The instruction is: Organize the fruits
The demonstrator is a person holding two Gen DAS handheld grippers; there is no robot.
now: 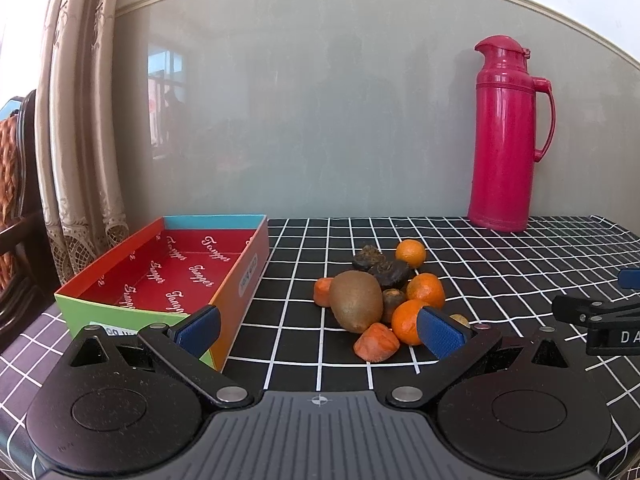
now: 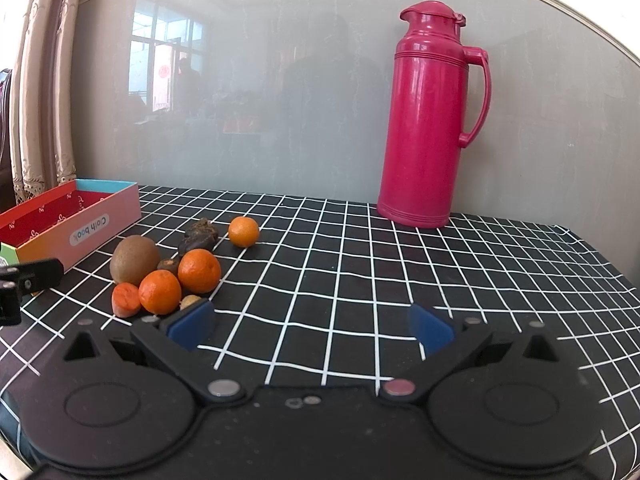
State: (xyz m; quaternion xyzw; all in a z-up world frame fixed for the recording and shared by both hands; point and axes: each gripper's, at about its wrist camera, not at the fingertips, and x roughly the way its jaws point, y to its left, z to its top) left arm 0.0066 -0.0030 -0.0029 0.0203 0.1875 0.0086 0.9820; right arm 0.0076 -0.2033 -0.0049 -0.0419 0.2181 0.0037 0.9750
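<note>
A pile of fruit lies on the checked tablecloth: a brown kiwi [image 1: 356, 301] [image 2: 134, 259], three mandarins [image 1: 425, 290] [image 2: 199, 271], two orange carrot-like pieces [image 1: 376, 343] [image 2: 126, 299] and several dark shrivelled fruits [image 1: 390, 271] [image 2: 198, 236]. One mandarin [image 2: 243, 231] sits apart behind the pile. A colourful open box [image 1: 168, 276] [image 2: 68, 222] with a red inside stands left of the pile, nothing in it. My left gripper [image 1: 320, 330] is open just in front of the pile. My right gripper [image 2: 311, 326] is open over bare cloth, right of the pile.
A tall pink thermos jug [image 1: 508, 136] [image 2: 430, 116] stands at the back right against a glossy grey wall. Curtains [image 1: 76, 120] hang at the left, beyond the table's edge. The right gripper's black body [image 1: 600, 320] shows at the left view's right side.
</note>
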